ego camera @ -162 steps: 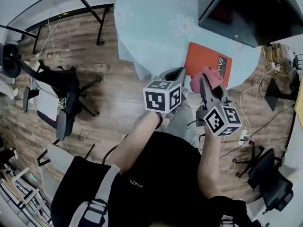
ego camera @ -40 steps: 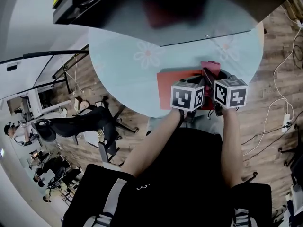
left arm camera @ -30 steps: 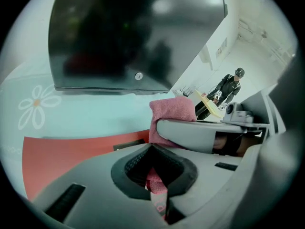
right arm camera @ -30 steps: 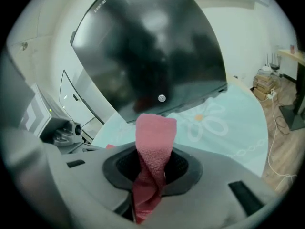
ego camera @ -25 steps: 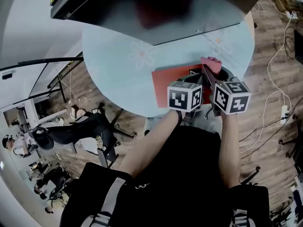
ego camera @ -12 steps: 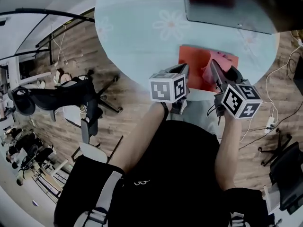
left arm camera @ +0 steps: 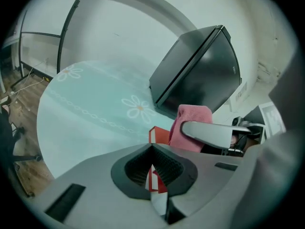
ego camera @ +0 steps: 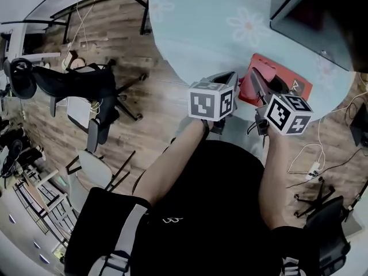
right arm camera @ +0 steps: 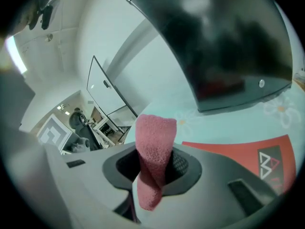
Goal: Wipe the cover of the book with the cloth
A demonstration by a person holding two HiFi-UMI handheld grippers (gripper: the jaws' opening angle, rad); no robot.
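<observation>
A red book (ego camera: 279, 80) lies near the front edge of the round pale-blue table (ego camera: 201, 27). My left gripper (ego camera: 233, 80) is shut on the book's near left corner. In the left gripper view the red cover and white pages (left arm camera: 155, 179) show between the jaws of the left gripper (left arm camera: 153, 168). My right gripper (ego camera: 260, 84) is shut on a pink cloth (ego camera: 265, 69), which stands up over the book's left part. In the right gripper view the cloth (right arm camera: 153, 147) sticks out of the right gripper (right arm camera: 152, 171), with the book's cover (right arm camera: 238, 155) just beyond and to the right.
A big black slanted box (ego camera: 322, 16) stands on the table behind the book. Office chairs (ego camera: 86, 96) are on the wood floor to the left. Cables and a power strip (ego camera: 313, 168) lie on the floor at the right.
The head view has swung round. Since 6.5 s ago both grippers came up from in front of the table to the book. Over the last second they stay there, still holding the cloth.
</observation>
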